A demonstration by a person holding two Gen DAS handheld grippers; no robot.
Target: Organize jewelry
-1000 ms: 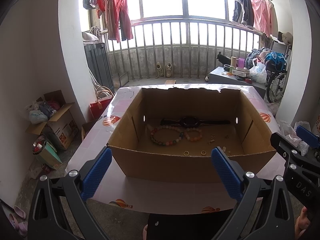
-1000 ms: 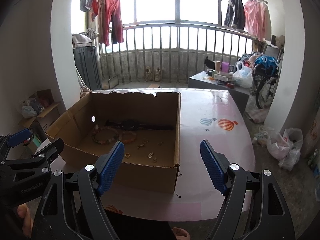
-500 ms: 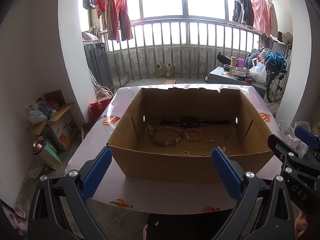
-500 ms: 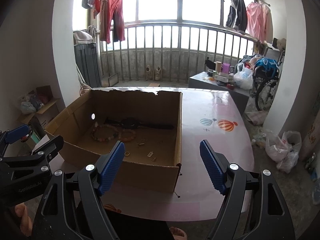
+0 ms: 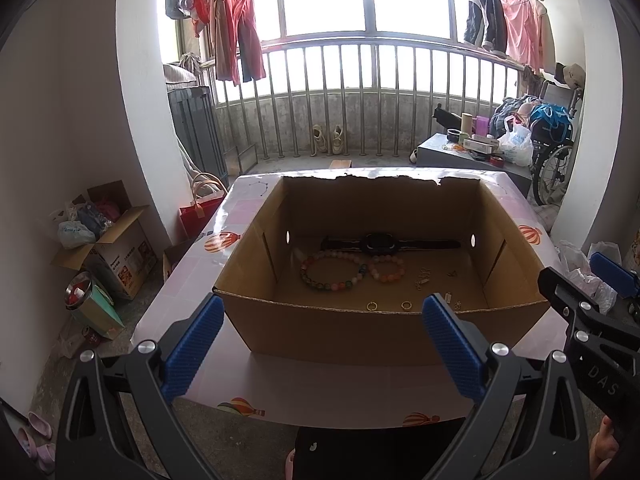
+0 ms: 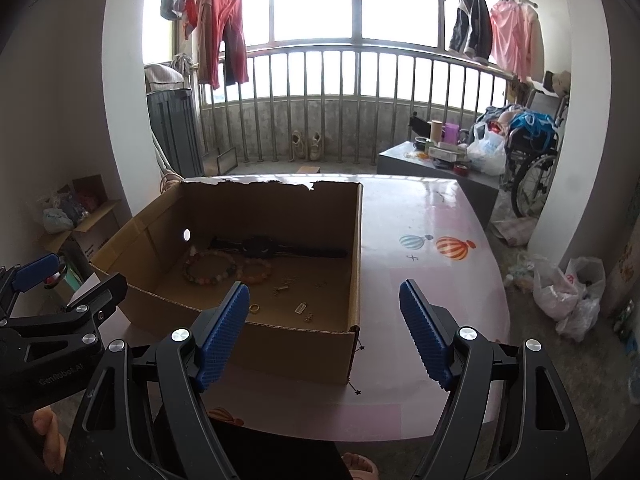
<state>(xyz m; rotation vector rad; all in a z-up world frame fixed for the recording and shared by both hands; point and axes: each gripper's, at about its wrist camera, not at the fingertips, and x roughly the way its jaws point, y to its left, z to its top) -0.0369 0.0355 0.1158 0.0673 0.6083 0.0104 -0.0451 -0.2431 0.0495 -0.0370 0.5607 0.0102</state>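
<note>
An open brown cardboard box (image 5: 360,332) stands on a glossy pink table printed with hot-air balloons (image 6: 432,248). Inside, on the floor of the box, lies the jewelry: a black wristwatch (image 5: 380,243) along the far wall, a large bracelet of multicoloured beads (image 5: 334,274) touching a smaller peach bead bracelet (image 5: 386,271), and two small gold rings (image 5: 372,305) near the front wall. The left gripper (image 5: 320,344) hovers before the box with its blue-padded fingers wide apart. The right gripper (image 6: 320,332) is also spread open, holding nothing, near the front right corner of the box.

left gripper (image 5: 320,344) | black frame | ribbed blue pads | silver screws
</note>
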